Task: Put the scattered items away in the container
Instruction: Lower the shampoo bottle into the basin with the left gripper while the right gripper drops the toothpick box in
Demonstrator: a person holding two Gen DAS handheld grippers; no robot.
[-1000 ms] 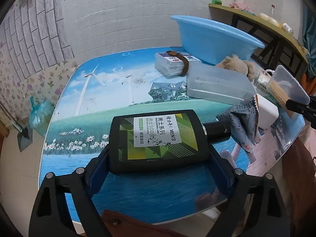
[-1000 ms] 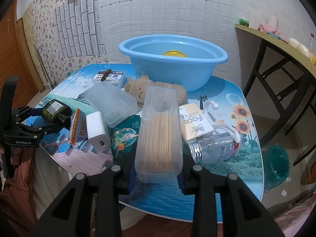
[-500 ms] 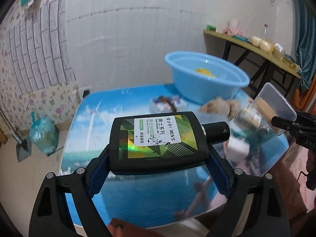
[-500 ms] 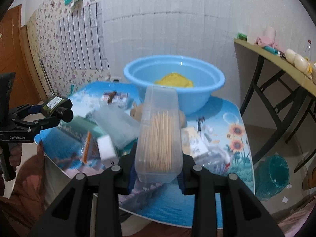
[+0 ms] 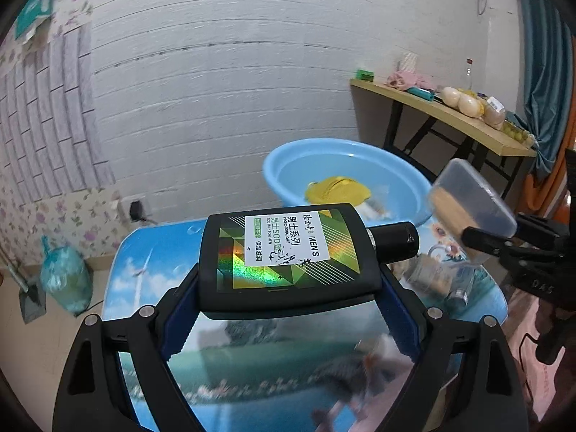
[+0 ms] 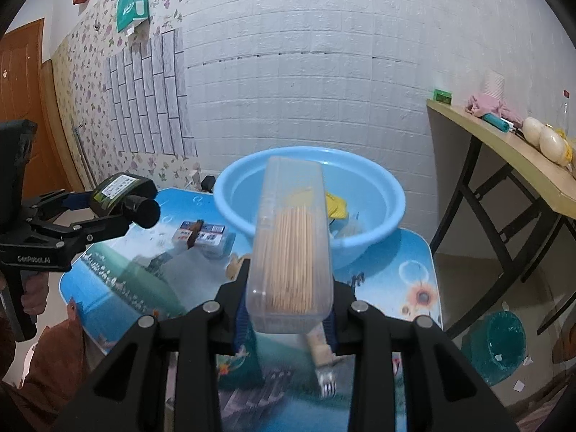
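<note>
The left gripper [image 5: 288,309] clamps a flat black bottle [image 5: 288,255] across its width, blue pads pressed on both sides, the bottle lying label-up with its round black cap [image 5: 396,243] pointing right. The white label reads "MEN'S", "PROFESSIONAL CARE" and "SOD MILK FOR MEN" beside larger Chinese characters; around it the face carries green and yellow triangles with a rainbow sheen. Seen from the right wrist view, the same bottle [image 6: 118,190] is held above the table's left edge, and the gripper body [image 6: 32,252] below it bears the pale lettering "GenRobot.AI".

The right gripper [image 6: 288,320] is clenched on a clear plastic box [image 6: 291,252] packed with thin wooden sticks, gripped near its lower end, the box pointing away toward the basin. In the left wrist view this box [image 5: 471,198] hangs tilted over the table's right side, and the black gripper there shows letters that look like "DAS", partly hidden.

The blue basin [image 6: 378,194] stands at the far end of the table [image 6: 414,270], near the white wall. A yellow item [image 5: 338,190] lies inside it with something pale beside it. A small printed pack [image 6: 203,234] with a brown band lies on the table just left of the basin; its print is too blurred to read. Other items on the scenic tabletop are smeared by motion.
</note>
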